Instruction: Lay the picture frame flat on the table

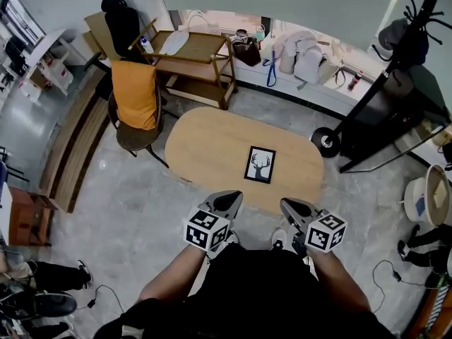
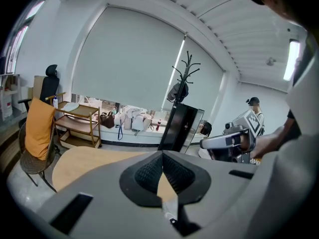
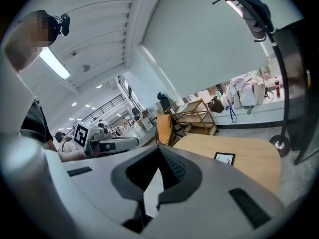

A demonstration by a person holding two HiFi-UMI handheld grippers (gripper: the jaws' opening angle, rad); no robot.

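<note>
A dark chair draped in orange cloth stands left of the oval light-wood desk. The left hand-held gripper hovers clenched and empty at the desk's near edge. The black picture frame with a deer print lies flat mid-desk, apart from the right hand-held gripper, likewise clenched and empty.

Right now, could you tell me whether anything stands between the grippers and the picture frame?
Nothing visible does. The frame lies flat on the table, and only bare tabletop separates it from the left gripper and the right gripper, both shut and empty at the table's near edge.
</note>
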